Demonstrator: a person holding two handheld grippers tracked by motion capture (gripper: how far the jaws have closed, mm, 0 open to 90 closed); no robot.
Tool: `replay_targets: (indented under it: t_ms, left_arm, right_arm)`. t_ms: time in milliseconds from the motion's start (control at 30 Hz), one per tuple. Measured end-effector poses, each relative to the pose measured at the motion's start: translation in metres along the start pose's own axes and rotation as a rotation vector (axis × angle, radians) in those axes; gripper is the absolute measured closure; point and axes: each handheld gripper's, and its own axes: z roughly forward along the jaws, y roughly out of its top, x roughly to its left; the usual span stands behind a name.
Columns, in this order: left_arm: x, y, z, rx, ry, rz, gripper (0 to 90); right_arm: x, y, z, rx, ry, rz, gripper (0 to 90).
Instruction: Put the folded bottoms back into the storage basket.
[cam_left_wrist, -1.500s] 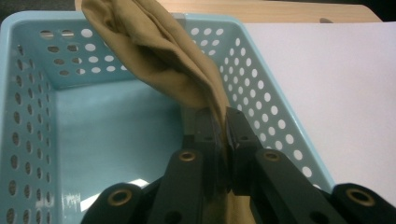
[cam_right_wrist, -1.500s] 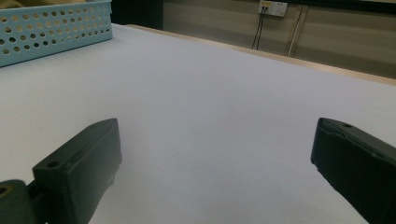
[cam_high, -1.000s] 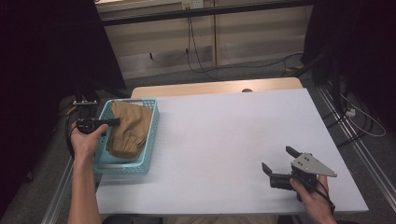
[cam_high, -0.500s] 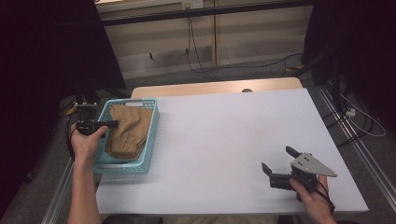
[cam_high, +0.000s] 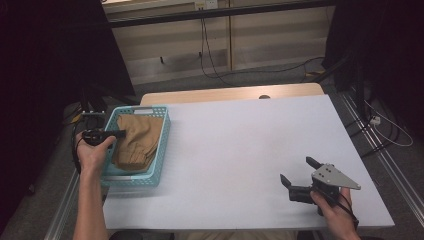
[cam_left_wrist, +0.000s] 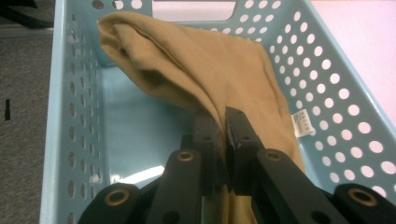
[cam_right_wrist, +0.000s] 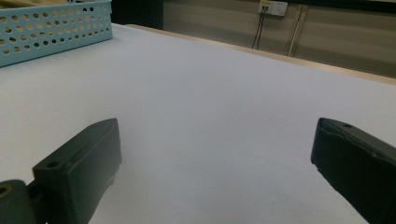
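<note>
Left gripper view: jaws of left gripper (cam_left_wrist: 219, 135) pinched tight on fold of tan cloth (cam_left_wrist: 196, 70), inside blue basket (cam_left_wrist: 60, 116) at surface's left edge. Right gripper (cam_high: 296, 176): jaws wide, nothing between, over bare surface (cam_high: 240, 150), well apart.

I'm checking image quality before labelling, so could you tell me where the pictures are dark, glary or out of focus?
High view: evenly lit white table, surroundings nearly black. Left gripper view: sharp on the tan folded cloth in the light-blue perforated plastic basket, with a bright glare patch on the basket floor; the near black fingers are slightly soft. Right gripper view: dimmer, its fingers blurred.
</note>
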Motion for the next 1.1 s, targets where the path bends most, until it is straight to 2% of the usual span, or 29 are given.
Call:
replay_targets:
  t_ms: [67, 200, 300, 500, 667, 700, 767, 833, 900, 1000, 1100]
  left_arm:
    - [0.002, -0.001, 0.000, 0.010, 0.002, 0.011, 84.4]
    - [0.001, -0.001, 0.002, 0.011, 0.008, 0.007, 84.4]
    - [0.002, -0.001, 0.003, 0.024, 0.021, 0.026, 84.4]
    - [0.003, -0.004, 0.005, 0.008, 0.032, -0.002, 84.3]
    - [0.004, -0.006, 0.009, 0.014, 0.053, -0.025, 84.3]
    - [0.006, -0.006, 0.008, 0.030, 0.055, -0.008, 84.3]
    - [0.007, -0.007, 0.010, 0.029, 0.058, -0.022, 84.1]
    - [0.009, -0.008, 0.012, 0.046, 0.066, -0.015, 84.0]
    - [0.010, -0.010, 0.014, 0.048, 0.073, -0.031, 84.0]
    - [0.012, -0.011, 0.018, 0.074, 0.108, -0.033, 84.0]
    - [0.015, -0.013, 0.020, 0.076, 0.107, -0.051, 84.0]
  right_arm:
    - [0.000, 0.000, 0.000, 0.001, 0.000, -0.002, 1.5]
    - [0.000, 0.000, 0.000, 0.000, 0.000, -0.001, 1.5]
    - [0.000, 0.000, 0.000, 0.000, 0.000, -0.001, 1.5]
    - [0.000, 0.000, 0.000, 0.002, 0.001, -0.003, 1.5]
    - [0.000, 0.000, 0.000, 0.002, 0.002, -0.004, 1.6]
    - [0.000, 0.000, 0.000, 0.003, 0.002, -0.005, 1.5]
    - [0.000, 0.000, 0.000, 0.002, 0.003, -0.003, 1.6]
    - [0.000, 0.000, 0.000, 0.003, 0.004, -0.002, 1.5]
    - [0.000, 0.000, 0.000, 0.003, 0.004, -0.002, 1.6]
    - [0.001, 0.000, 0.000, 0.004, 0.004, -0.004, 1.5]
    - [0.001, 0.000, 0.001, 0.005, 0.005, -0.004, 1.5]
